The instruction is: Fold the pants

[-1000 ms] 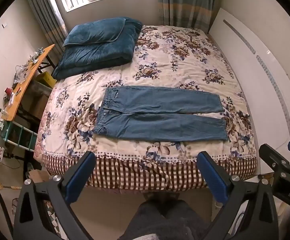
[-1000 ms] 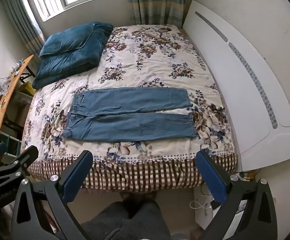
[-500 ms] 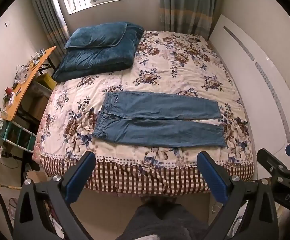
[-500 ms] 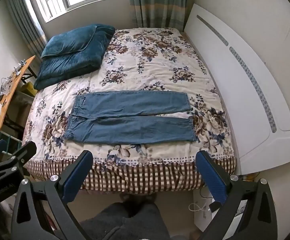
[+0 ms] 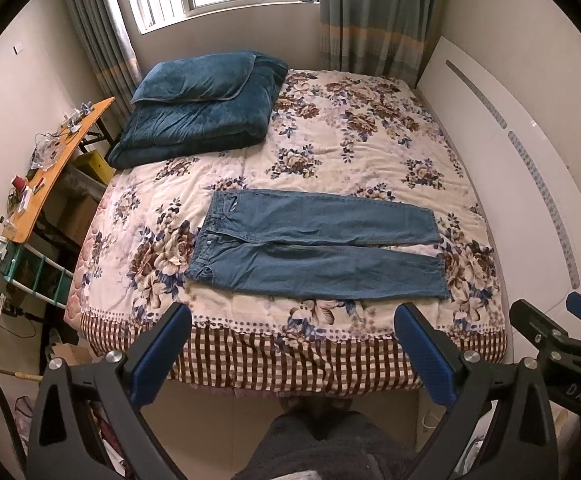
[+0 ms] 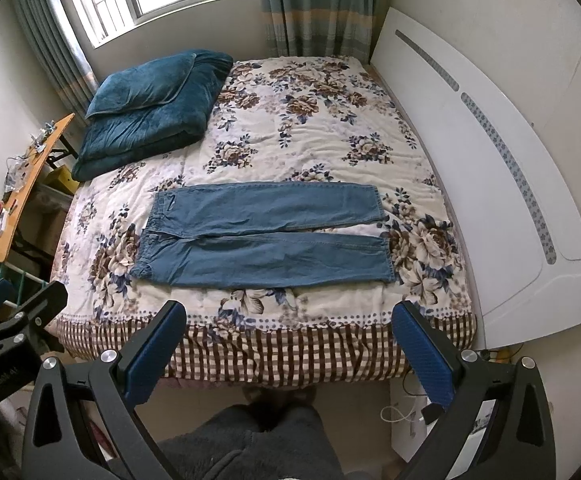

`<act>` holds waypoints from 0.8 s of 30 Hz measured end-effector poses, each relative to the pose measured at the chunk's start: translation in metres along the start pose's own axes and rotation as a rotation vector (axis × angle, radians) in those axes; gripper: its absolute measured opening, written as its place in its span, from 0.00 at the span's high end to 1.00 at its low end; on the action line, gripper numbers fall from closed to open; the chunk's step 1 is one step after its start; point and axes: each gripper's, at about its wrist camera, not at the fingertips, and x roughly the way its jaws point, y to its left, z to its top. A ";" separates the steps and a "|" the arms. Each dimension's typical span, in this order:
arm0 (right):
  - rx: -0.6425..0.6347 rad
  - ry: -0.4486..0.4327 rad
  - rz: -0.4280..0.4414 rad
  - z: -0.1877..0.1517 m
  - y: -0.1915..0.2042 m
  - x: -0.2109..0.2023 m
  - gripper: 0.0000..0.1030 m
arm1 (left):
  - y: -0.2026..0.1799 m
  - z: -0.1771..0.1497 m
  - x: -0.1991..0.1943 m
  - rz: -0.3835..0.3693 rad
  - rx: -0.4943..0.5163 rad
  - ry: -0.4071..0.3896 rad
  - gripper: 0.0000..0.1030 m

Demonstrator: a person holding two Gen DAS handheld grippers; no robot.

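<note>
Blue jeans [image 5: 314, 246] lie flat on the floral bedspread [image 5: 330, 148], waist to the left, both legs stretched to the right. They also show in the right wrist view [image 6: 266, 236]. My left gripper [image 5: 292, 354] is open and empty, held above the floor in front of the bed's near edge. My right gripper [image 6: 290, 350] is open and empty too, at about the same distance from the jeans. Each gripper shows at the edge of the other's view.
A folded dark teal duvet with a pillow [image 5: 202, 104] lies at the bed's far left. A white headboard [image 5: 530, 184] runs along the right. A cluttered wooden desk [image 5: 50, 168] stands left of the bed. The person's legs [image 5: 318, 440] are below.
Both views have tilted upward and pulled back a little: the bed and jeans sit lower in the frames. Both grippers stay open. The jeans have not moved.
</note>
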 end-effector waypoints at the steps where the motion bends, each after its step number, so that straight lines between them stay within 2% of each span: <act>1: 0.001 0.001 0.004 0.001 -0.001 -0.001 0.00 | -0.001 0.002 0.000 0.001 0.000 -0.001 0.00; 24: 0.008 -0.017 0.010 -0.008 -0.008 -0.008 0.00 | -0.010 0.002 -0.018 -0.014 0.019 -0.017 0.00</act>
